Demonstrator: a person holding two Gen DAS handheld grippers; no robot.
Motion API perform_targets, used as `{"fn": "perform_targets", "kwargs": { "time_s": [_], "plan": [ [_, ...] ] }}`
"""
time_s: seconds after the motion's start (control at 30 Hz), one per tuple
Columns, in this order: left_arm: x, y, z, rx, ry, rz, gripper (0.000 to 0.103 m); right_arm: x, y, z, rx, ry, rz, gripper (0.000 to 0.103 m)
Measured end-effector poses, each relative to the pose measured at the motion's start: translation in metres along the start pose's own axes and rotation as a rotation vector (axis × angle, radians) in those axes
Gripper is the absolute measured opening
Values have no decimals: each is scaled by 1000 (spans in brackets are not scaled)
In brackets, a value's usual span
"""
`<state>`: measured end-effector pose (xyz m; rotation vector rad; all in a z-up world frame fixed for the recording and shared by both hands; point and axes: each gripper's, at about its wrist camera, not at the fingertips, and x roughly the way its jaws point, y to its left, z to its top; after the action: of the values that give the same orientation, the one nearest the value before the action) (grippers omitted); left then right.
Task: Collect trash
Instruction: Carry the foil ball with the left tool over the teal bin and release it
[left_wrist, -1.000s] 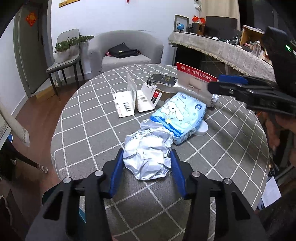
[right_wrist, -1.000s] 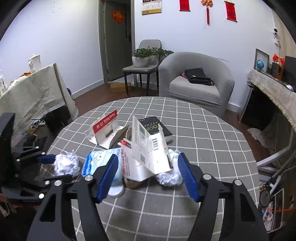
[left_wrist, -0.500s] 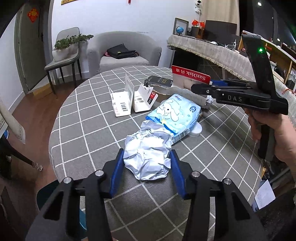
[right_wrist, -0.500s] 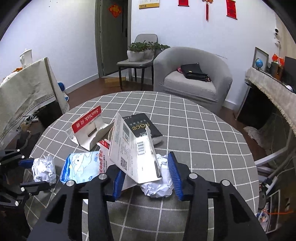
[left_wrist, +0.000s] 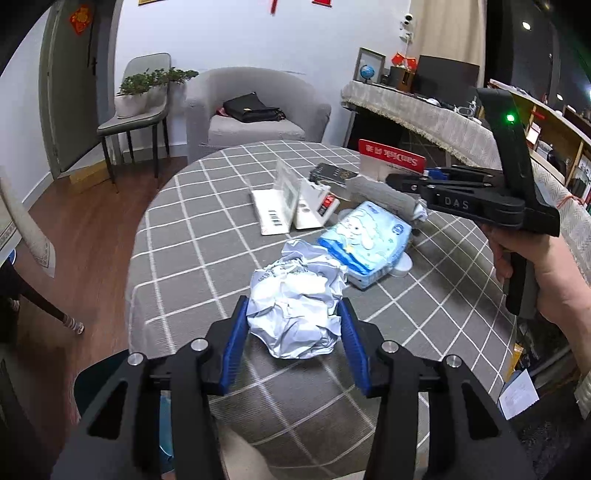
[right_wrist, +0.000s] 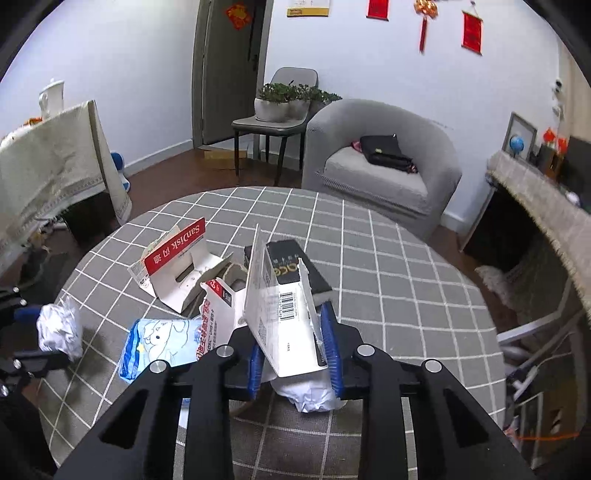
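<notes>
My left gripper (left_wrist: 291, 328) is shut on a crumpled white paper ball (left_wrist: 295, 314) near the front edge of the round checked table (left_wrist: 192, 251). The ball also shows at the left of the right wrist view (right_wrist: 61, 328). My right gripper (right_wrist: 293, 349) is shut on a second crumpled paper wad (right_wrist: 314, 395), with a torn white barcode package (right_wrist: 284, 314) standing between its jaws. The right gripper shows in the left wrist view (left_wrist: 410, 179) over the table's far side.
On the table lie a blue tissue pack (left_wrist: 365, 240), a red-and-white SanDisk card (right_wrist: 177, 258), a black box (right_wrist: 291, 262) and torn white packaging (left_wrist: 288, 206). A grey armchair (right_wrist: 380, 173) and a chair with plants (right_wrist: 280, 107) stand behind.
My right gripper has closed from wide open onto the paper wad beside the barcode package. My left gripper keeps holding its paper ball and has lifted slightly.
</notes>
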<state>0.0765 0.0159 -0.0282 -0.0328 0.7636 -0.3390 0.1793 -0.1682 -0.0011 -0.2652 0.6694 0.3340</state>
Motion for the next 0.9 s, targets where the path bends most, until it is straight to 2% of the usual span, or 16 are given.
{"fn": "perform_targets", "kwargs": {
  "time_s": [0.27,0.6,0.9],
  "plan": [
    [-22,31,0,-65,-51,46,51,-23,5,23,31,-70,-7,28],
    [-57,81,-9,-163,-99,124,51,-39,43,44,84,-113,132,28],
    [-73,126,-40,-212,-41,254,51,-44,110,59,7,-110,246,28]
  ]
}}
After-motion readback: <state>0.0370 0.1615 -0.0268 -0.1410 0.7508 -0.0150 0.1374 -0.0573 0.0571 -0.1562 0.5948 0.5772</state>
